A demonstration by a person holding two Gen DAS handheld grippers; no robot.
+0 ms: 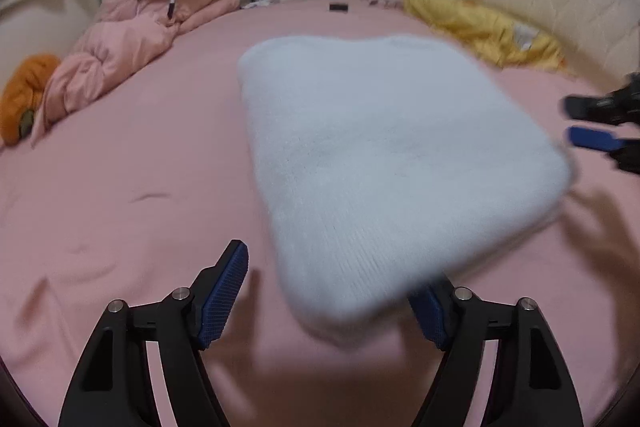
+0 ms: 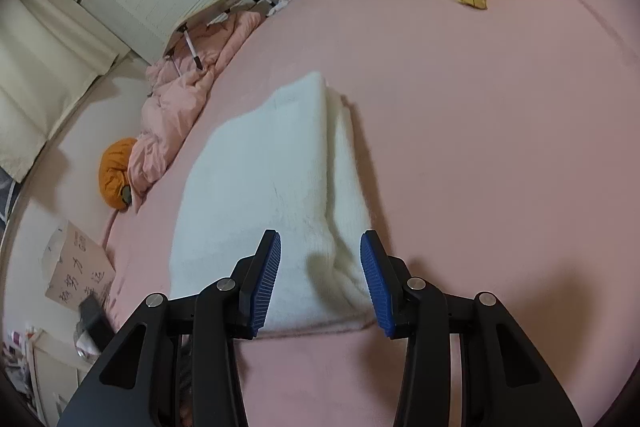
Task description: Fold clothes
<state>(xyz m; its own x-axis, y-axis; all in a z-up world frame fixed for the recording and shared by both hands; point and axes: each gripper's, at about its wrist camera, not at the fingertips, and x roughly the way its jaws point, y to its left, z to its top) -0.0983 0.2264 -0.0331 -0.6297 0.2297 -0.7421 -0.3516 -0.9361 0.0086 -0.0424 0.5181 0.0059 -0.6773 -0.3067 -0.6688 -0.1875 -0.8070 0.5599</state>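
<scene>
white knit garment folded, flat on pink bed | left claw released, at its near edge, blurred | right claw released, above its near end, nothing gripped

A fluffy white knit garment, folded into a thick rectangle, lies flat on the pink bed.
</scene>
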